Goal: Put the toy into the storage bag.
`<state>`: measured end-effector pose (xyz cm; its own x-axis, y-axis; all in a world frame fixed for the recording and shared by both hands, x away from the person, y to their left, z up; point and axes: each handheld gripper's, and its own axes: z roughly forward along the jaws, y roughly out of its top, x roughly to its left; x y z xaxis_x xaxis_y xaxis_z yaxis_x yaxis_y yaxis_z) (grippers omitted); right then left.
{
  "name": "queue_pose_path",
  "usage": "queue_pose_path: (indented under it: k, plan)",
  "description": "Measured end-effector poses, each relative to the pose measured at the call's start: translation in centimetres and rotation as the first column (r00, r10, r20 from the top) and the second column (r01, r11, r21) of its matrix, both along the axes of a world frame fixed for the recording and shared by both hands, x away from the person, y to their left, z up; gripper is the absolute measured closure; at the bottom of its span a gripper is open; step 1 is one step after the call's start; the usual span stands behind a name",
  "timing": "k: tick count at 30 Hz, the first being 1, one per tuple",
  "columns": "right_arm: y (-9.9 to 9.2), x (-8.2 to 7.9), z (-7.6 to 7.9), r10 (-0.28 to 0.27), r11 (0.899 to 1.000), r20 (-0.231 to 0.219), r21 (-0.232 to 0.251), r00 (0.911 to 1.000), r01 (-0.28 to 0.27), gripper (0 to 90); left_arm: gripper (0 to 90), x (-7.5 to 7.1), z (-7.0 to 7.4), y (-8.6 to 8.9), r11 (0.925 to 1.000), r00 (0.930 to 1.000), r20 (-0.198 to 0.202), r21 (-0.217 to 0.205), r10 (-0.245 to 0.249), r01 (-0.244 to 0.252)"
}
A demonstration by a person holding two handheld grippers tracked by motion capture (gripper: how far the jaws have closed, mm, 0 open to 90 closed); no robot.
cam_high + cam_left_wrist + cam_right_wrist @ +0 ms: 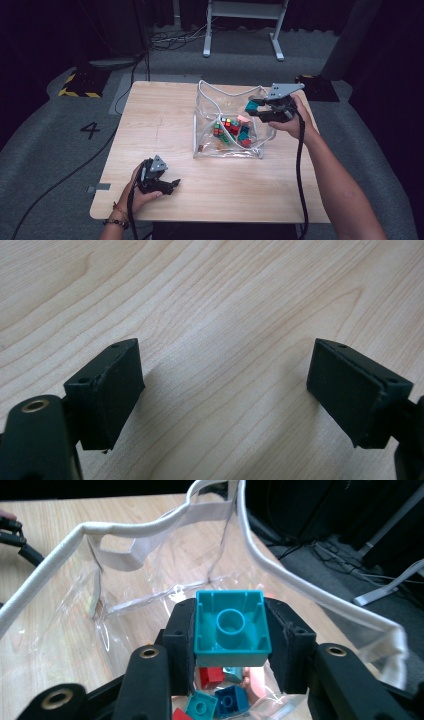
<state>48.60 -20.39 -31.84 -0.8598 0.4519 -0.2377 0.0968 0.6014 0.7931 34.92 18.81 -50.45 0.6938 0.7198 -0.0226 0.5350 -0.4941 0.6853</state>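
A: High view first. The right gripper (256, 107) hangs over the 1 o'clock corner of the clear bag (205, 145), which stands at the middle of the surface (150, 125). Its fingers clamp a teal block (251, 105). Loose bricks (232, 131) lie in the bag's bottom.

B: And the left gripper (172, 184)?

A: Parked at 7 o'clock from the bag, well apart from it, low over the bare wood. Left gripper view: both fingers (112, 392) stand wide with nothing between them, plain wood grain below.

B: Right gripper view?

A: The teal block (231, 622) sits squarely between the two fingers (181, 640), hollow underside toward the camera. Past it, the bag's white rim (280, 572) loops open, and red, teal and blue bricks (220, 697) lie directly beneath.

B: Procedure for the drop?

A: In my judgement: keep the block inside the rim loop, lower it clear of the white trim at 2 o'clock, then spread the fingers. The soft wall could fold inward; the idle left gripper could steady the near edge if so.
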Motion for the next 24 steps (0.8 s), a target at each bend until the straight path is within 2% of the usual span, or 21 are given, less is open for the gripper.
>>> queue_pose_path:
  k: [2,6,11,13,20,21,22,23,24]
  plan:
    - [0.4,0.3,-0.2,0.042,0.999,-0.034,-0.009,0.9986,-0.042,59.2,15.2,0.0,0.0,0.0,1.0,1.0,0.001,0.0,0.0,0.0]
    - [1.3,1.0,-0.5,0.05,0.997,-0.076,-0.058,0.9959,-0.054,59.2,15.2,0.0,0.0,0.0,1.0,1.0,0.003,0.003,0.0,0.0]
    - [2.4,1.6,-1.0,0.042,0.988,-0.109,-0.143,0.9931,-0.058,59.2,15.2,0.0,0.0,0.0,1.0,1.0,0.002,0.001,0.0,0.0]
    - [2.8,1.7,-1.2,0.051,0.984,-0.116,-0.161,0.9919,-0.07,59.2,15.2,0.0,0.0,0.0,1.0,1.0,0.004,0.003,0.0,0.0]
    - [4.2,2.3,-1.7,0.052,0.955,-0.134,-0.283,0.9896,-0.089,59.2,15.2,0.0,0.0,0.0,1.0,1.0,0.005,0.003,0.0,0.0]
    - [4.4,2.3,-1.8,0.044,0.946,-0.144,-0.312,0.9886,-0.088,59.2,15.2,0.0,0.0,0.0,1.0,1.0,0.004,0.003,-0.001,0.001]
    - [4.5,2.4,-1.9,0.048,0.94,-0.143,-0.328,0.9886,-0.093,59.2,15.2,0.0,0.0,0.0,1.0,1.0,0.003,0.003,0.0,0.0]
    - [4.7,2.3,-2.0,0.03,0.935,-0.162,-0.344,0.9864,-0.085,59.1,15.2,0.0,0.0,0.0,1.0,1.0,0.003,0.003,0.0,0.0]
    - [4.7,2.5,-2.2,0.041,0.928,-0.163,-0.36,0.9858,-0.098,59.1,15.2,0.0,0.0,0.0,1.0,1.0,0.003,0.003,-0.001,0.001]
